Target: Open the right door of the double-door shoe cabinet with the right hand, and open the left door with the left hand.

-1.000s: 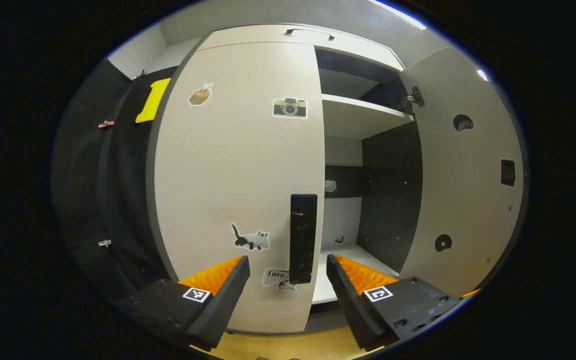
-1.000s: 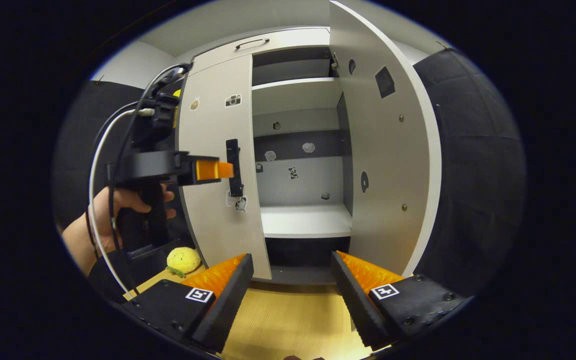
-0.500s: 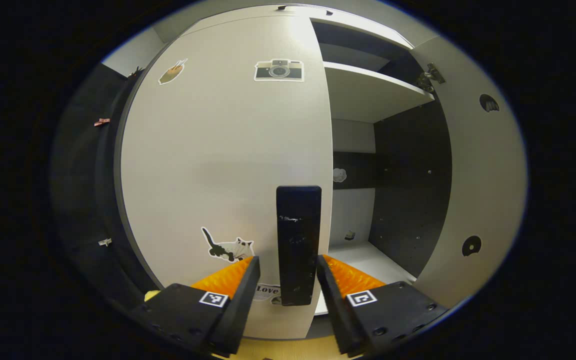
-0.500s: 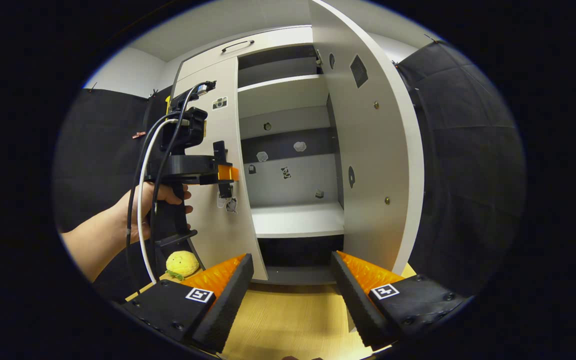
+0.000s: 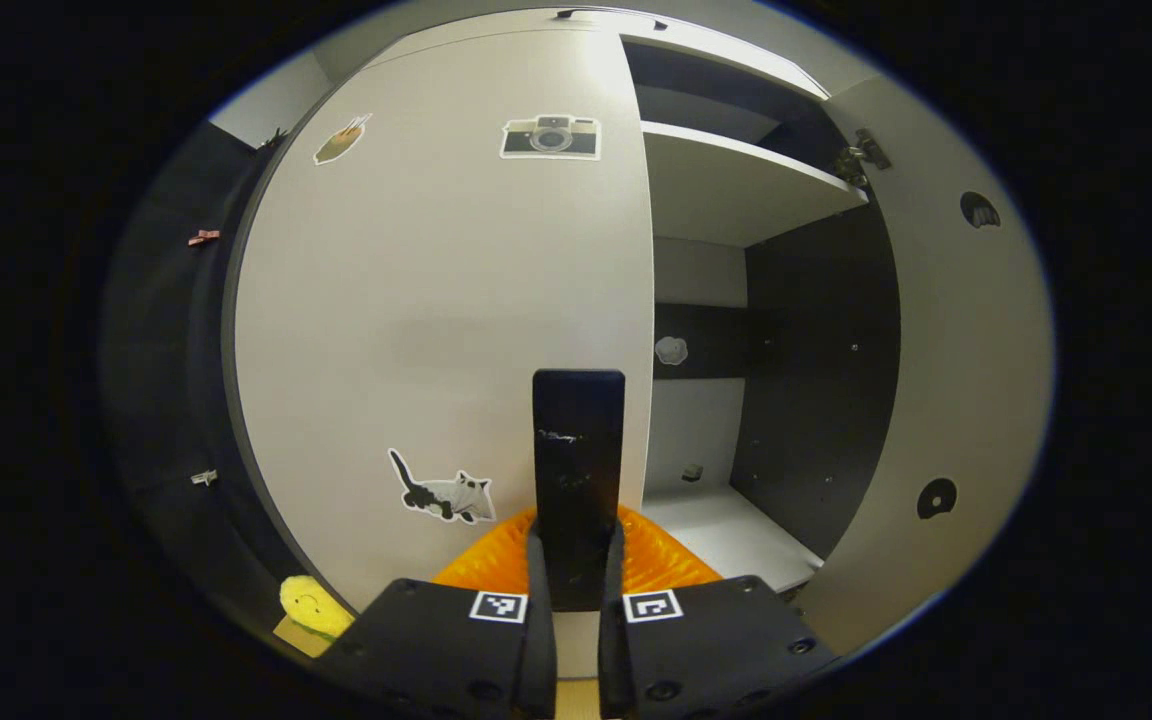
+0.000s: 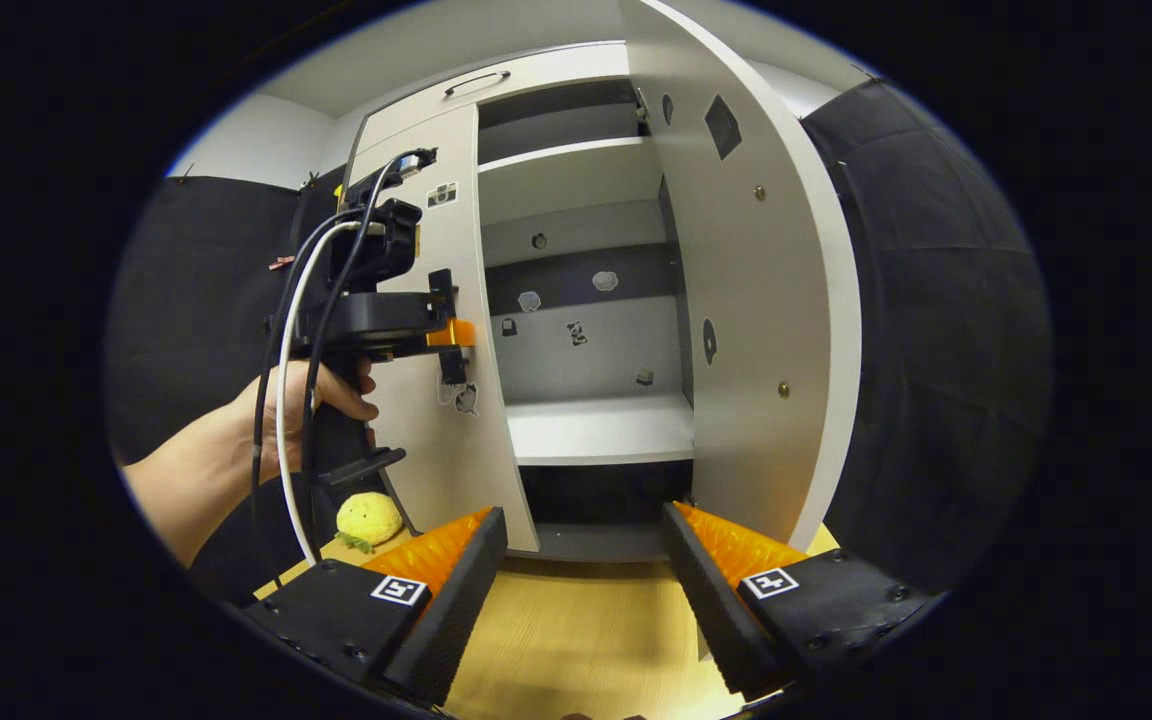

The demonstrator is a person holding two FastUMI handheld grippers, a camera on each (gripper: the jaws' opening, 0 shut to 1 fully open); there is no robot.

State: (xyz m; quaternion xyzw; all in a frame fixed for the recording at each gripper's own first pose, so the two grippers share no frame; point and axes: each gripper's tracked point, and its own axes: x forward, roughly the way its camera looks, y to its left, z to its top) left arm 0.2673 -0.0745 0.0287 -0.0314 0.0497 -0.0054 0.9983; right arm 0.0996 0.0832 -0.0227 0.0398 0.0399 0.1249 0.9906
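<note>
Left gripper view: fingers (image 5: 536, 570) clamping handle (image 5: 578, 470).

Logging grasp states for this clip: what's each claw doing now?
Left claw: shut on the left door's handle.
Right claw: open, holding nothing.

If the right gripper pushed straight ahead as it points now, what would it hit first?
Probably nothing close: the open right gripper points between the closed left door and the swung-open right door, into the cabinet. The dark recess under the white lower shelf seems first, though depth is unclear.
</note>
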